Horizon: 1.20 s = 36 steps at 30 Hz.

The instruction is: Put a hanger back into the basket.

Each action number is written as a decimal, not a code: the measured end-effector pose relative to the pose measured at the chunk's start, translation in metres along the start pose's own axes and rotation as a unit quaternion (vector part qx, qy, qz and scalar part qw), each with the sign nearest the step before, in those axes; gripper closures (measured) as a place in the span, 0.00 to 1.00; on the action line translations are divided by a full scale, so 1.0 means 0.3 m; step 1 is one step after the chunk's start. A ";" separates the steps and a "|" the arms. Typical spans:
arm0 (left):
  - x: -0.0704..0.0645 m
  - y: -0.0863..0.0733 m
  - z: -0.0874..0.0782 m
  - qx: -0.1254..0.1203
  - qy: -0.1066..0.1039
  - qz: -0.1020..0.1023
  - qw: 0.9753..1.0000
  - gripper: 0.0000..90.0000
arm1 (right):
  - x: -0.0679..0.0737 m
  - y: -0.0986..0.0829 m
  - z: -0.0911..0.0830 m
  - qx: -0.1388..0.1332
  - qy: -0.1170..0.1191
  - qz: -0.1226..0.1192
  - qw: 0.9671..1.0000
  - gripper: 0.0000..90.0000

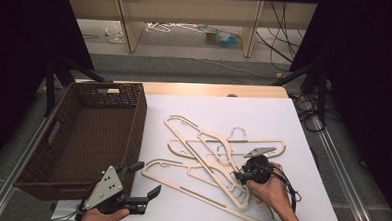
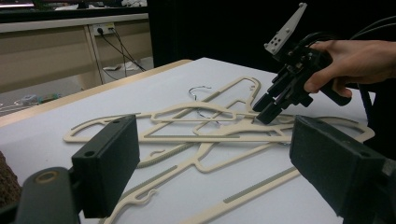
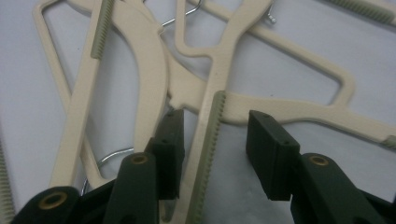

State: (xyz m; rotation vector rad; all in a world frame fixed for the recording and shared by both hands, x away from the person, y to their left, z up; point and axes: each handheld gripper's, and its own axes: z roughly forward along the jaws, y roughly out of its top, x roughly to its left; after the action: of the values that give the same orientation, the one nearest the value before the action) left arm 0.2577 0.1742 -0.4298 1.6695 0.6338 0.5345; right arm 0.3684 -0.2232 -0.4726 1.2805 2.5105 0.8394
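Several cream plastic hangers [image 1: 202, 156] lie tangled in a pile on the white table sheet [image 1: 278, 119]. A hand holds my right gripper [image 1: 236, 176] down on the pile's near right side. In the right gripper view it [image 3: 215, 135] is open, with its jaws on either side of one hanger arm [image 3: 212, 116] that has a ribbed grey strip. My left gripper [image 1: 149, 177] hovers open and empty near the table's front edge, left of the pile. Its own view [image 2: 215, 140] looks across the hangers [image 2: 201, 126] at the right gripper [image 2: 264, 114].
A dark brown wicker basket [image 1: 133, 123] stands empty on the table's left side, right beside my left gripper. Its corner [image 2: 4, 182] shows at the bottom left of the left gripper view. Beyond the table are a floor, wooden furniture legs and cables.
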 end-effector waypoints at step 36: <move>-0.038 0.013 0.198 0.056 -0.035 0.018 0.998 0.19 | -0.006 -0.032 -0.219 0.005 -0.021 -0.175 0.984 0.88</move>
State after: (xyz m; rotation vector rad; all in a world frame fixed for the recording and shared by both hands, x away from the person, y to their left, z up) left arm 0.2888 0.1225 -0.4370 1.8000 0.5929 0.4701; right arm 0.3356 -0.2549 -0.4245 0.8099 2.5981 0.7095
